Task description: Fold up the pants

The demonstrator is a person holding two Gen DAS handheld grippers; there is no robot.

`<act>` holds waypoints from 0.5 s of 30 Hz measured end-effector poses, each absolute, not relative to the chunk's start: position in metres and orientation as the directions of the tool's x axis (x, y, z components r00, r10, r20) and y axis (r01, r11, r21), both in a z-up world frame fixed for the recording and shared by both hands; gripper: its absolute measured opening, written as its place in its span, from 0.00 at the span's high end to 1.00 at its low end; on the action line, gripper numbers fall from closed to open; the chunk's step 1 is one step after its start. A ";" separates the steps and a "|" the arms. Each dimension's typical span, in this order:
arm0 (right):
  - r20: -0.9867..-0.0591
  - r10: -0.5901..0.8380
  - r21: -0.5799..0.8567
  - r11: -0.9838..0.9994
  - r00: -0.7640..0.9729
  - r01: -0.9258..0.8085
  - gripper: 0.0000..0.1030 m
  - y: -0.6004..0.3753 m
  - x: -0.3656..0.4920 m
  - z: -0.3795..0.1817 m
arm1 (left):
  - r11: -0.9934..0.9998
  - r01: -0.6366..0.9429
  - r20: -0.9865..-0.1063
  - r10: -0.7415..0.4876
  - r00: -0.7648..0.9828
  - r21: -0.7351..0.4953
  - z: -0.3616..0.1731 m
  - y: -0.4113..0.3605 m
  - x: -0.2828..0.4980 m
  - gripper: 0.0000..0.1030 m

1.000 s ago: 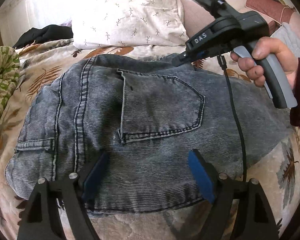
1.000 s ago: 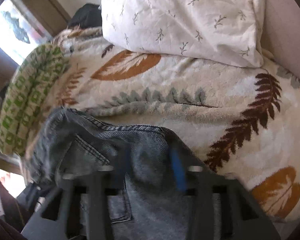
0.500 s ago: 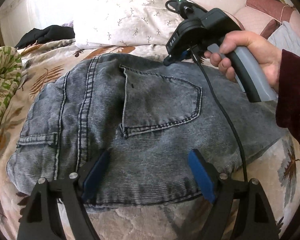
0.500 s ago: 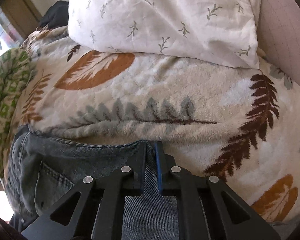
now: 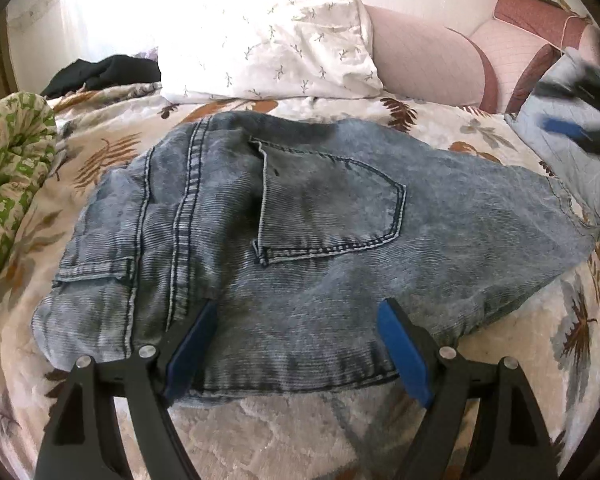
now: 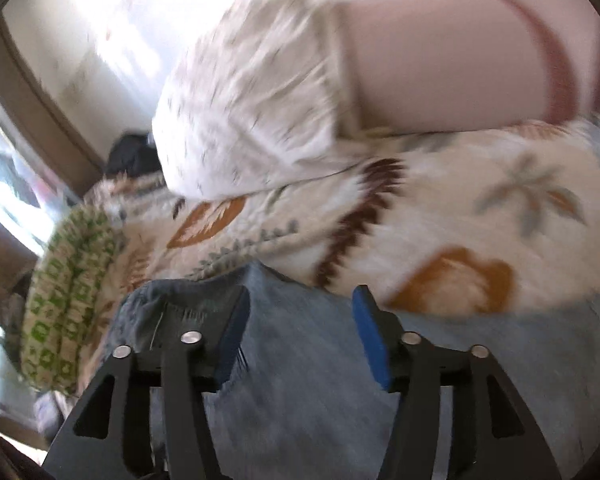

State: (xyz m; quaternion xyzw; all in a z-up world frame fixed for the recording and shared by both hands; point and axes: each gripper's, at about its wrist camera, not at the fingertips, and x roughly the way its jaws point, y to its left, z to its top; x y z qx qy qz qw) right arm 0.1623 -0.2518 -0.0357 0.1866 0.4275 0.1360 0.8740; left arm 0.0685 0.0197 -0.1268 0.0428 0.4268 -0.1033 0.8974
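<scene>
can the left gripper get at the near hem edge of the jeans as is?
Probably yes. The left gripper is open, its blue pads straddling the folded jeans just above the near edge. Nothing lies on that edge, and the right gripper is off at the far right, blurred.

Leaf-print bed blanket [image 5: 112, 152], folded jeans [image 5: 300, 248], white pillow [image 5: 268, 40], green quilt [image 5: 8, 168]

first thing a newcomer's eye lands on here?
The grey-blue jeans, folded into a compact bundle with the back pocket up, fill the middle of the leaf-print blanket. The left gripper hangs open at their near edge. Behind lies a white sprigged pillow; the right gripper, open, shows in a motion-blurred view.
</scene>
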 end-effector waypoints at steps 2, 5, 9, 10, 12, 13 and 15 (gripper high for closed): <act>-0.667 0.370 0.466 0.884 0.647 -0.025 0.38 -0.285 0.127 -0.031 | 0.975 0.220 -0.764 -0.146 0.629 -0.005 -0.123 0.020 0.065 0.18; -0.618 0.312 0.524 0.848 0.722 0.082 0.37 -0.345 0.066 -0.030 | 0.978 0.210 -0.713 -0.151 0.685 -0.005 -0.113 0.022 0.060 0.18; -0.503 0.188 0.673 0.697 0.844 0.246 0.27 -0.421 -0.019 -0.049 | 0.972 0.229 -0.672 -0.140 0.728 0.045 -0.112 0.011 0.057 0.18; -0.484 0.168 0.705 0.656 0.859 0.270 0.26 -0.435 -0.030 -0.055 | 0.969 0.237 -0.677 -0.131 0.724 0.067 -0.116 0.005 0.058 0.18; -0.461 0.157 0.777 0.546 0.873 0.312 0.26 -0.465 -0.044 -0.068 | 0.962 0.244 -0.695 -0.093 0.713 0.121 -0.129 -0.006 0.063 0.18; -0.450 0.184 0.808 0.500 0.874 0.311 0.26 -0.475 -0.046 -0.074 | 0.959 0.246 -0.716 -0.072 0.695 0.143 -0.138 -0.009 0.066 0.18; -0.432 0.217 0.843 0.444 0.875 0.305 0.26 -0.487 -0.049 -0.087 | 0.962 0.234 -0.737 -0.057 0.674 0.139 -0.144 -0.010 0.070 0.18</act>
